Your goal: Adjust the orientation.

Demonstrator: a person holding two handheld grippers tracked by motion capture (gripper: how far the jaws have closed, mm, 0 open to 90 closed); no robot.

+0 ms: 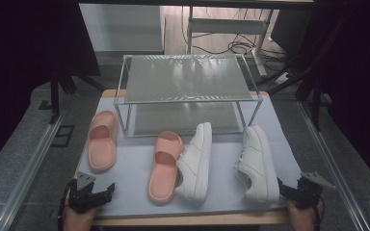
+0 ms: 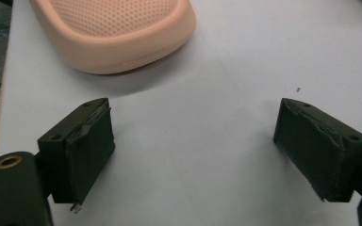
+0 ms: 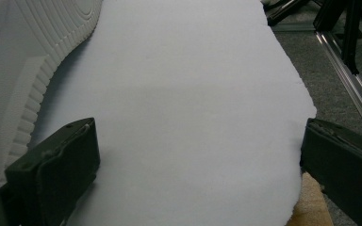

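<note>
Both grippers rest wide-jawed and empty at the bench's near edge, so the left gripper likely reaches next for the pink slide, the right gripper for the white sneaker.

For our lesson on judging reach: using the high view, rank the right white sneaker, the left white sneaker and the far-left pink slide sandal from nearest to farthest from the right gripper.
From the right gripper:
1. Right white sneaker, just beside it at the mat's right.
2. Left white sneaker, mid-mat.
3. Far-left pink slide sandal, across the mat on the left.

Lab/test rig: alu frame rails, loose floor cables, dark curtains round padded table.
</note>
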